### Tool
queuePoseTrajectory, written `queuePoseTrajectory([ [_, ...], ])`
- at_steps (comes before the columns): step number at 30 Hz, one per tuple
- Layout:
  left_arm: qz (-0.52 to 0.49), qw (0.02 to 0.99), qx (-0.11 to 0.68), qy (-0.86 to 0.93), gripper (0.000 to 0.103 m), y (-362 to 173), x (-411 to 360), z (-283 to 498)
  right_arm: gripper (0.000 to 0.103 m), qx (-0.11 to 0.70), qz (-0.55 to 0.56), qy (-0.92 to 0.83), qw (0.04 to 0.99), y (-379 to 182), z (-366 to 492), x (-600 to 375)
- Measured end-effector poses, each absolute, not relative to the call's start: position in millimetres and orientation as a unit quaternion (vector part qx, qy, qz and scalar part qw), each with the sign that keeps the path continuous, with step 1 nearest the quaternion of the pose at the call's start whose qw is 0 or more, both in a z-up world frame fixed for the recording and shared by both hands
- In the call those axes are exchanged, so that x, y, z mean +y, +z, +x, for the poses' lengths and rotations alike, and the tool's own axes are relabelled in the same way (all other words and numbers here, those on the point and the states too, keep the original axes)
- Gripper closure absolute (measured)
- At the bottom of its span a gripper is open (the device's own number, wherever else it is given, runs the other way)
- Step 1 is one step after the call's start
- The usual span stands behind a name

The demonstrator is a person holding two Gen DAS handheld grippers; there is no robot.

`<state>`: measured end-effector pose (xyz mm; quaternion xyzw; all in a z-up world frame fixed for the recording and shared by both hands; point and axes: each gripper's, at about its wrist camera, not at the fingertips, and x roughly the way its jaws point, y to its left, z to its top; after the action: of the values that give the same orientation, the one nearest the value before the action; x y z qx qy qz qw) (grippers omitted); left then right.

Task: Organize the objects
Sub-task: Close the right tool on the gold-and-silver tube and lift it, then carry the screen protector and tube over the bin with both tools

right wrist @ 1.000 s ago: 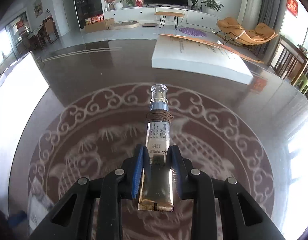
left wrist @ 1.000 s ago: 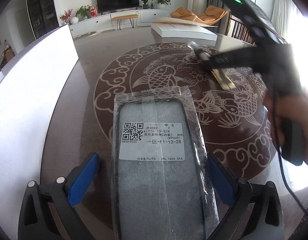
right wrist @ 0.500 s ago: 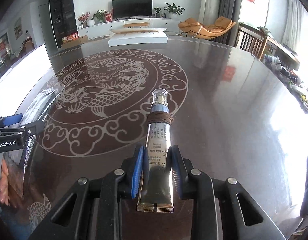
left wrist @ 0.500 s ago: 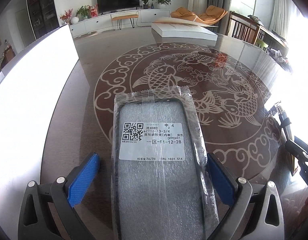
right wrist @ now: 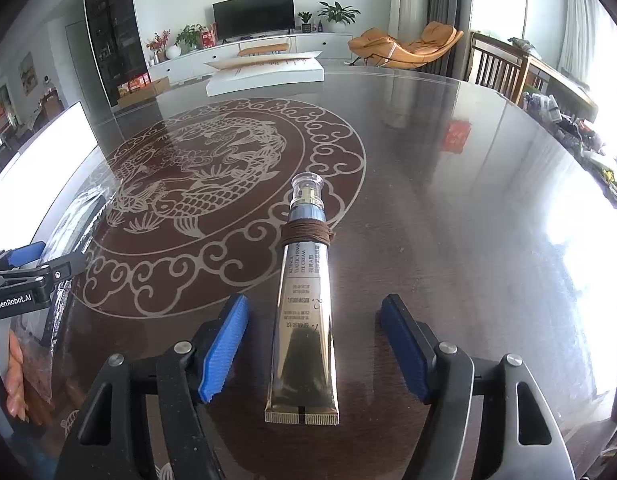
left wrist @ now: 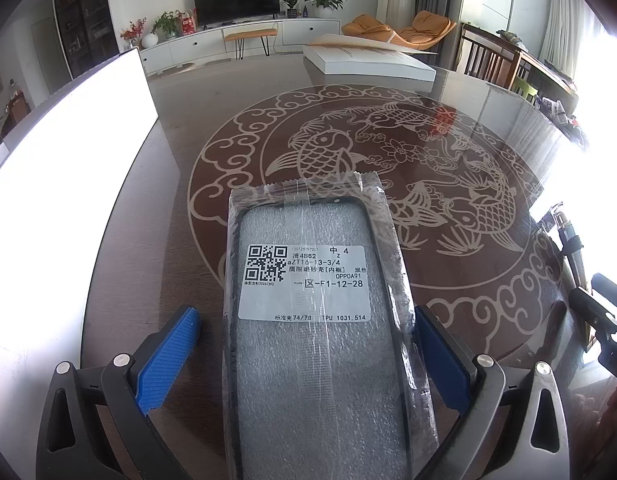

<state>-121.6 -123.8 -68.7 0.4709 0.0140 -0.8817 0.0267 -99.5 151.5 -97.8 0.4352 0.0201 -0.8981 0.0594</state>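
A phone case in a clear plastic bag [left wrist: 312, 320], with a white QR label, lies flat on the dark table between the fingers of my left gripper [left wrist: 304, 344], which is open; the blue pads stand apart from the bag's sides. A gold eye-cream tube [right wrist: 304, 320] with a clear cap and a brown band lies on the table between the fingers of my right gripper [right wrist: 314, 344], which is open and clear of it. The tube [left wrist: 568, 240] and right gripper also show at the right edge of the left wrist view. The bagged case [right wrist: 74, 216] shows at far left of the right wrist view.
The round dark table [right wrist: 448, 208] carries a pale fish and cloud pattern. A white flat box [left wrist: 368, 62] lies at its far side. A bright white panel [left wrist: 68, 152] stands along the left edge. Chairs and a cluttered sideboard are at the right.
My right gripper swung from the table's middle to the right side, lowered and opened, leaving the tube lying on the table. My left gripper and the bagged case have not moved.
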Motion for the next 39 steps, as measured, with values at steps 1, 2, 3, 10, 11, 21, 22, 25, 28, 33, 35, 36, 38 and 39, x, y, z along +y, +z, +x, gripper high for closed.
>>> queuePoseTrajectory([
  [1,0.471,0.027,0.014,-0.882,0.0,-69,-124,-122,0.031,0.02,0.435,-0.898,0.06,-98,-100,151],
  [2,0.471,0.027,0.014,-0.882,0.0,-69,-124,-122,0.03,0.02,0.436,-0.898,0.061,-98,-100,151],
  [3,0.471,0.027,0.014,-0.882,0.0,-69,-124,-122,0.029,0.02,0.436,-0.898,0.061,-98,-100,151],
  [10,0.471,0.026,0.014,-0.882,0.0,-70,-124,-123,0.026,0.022,0.438,-0.897,0.064,-99,-102,149],
  [11,0.471,0.026,0.014,-0.882,0.0,-70,-124,-123,0.026,0.022,0.438,-0.897,0.064,-99,-102,149],
  [21,0.503,0.0,-0.005,-0.864,0.017,-65,-111,-119,0.064,0.038,0.47,-0.878,0.084,-93,-130,134],
  [22,0.494,-0.008,-0.003,-0.869,0.028,-63,-111,-116,0.077,0.042,0.475,-0.875,0.083,-92,-135,133],
  [25,0.492,-0.015,0.007,-0.87,0.028,-59,-110,-104,0.077,0.003,0.491,-0.864,0.108,-89,-139,144],
  [28,0.476,-0.037,0.043,-0.877,0.028,-45,-113,-87,0.077,-0.112,0.495,-0.846,0.163,-82,-125,172],
  [33,0.43,-0.061,0.068,-0.898,0.028,-5,-111,-60,0.077,-0.185,0.493,-0.825,0.202,-67,-103,183],
  [35,0.409,-0.069,0.083,-0.906,0.028,15,-114,-51,0.077,-0.201,0.493,-0.82,0.213,-58,-98,176],
  [36,0.398,-0.072,0.09,-0.91,0.028,25,-117,-46,0.077,-0.207,0.49,-0.818,0.22,-51,-97,170],
  [38,0.372,-0.073,0.105,-0.92,0.028,52,-130,-32,0.077,-0.209,0.48,-0.817,0.243,-31,-96,150],
  [39,0.356,-0.069,0.112,-0.925,0.028,67,-142,-23,0.077,-0.206,0.475,-0.817,0.255,-21,-97,136],
])
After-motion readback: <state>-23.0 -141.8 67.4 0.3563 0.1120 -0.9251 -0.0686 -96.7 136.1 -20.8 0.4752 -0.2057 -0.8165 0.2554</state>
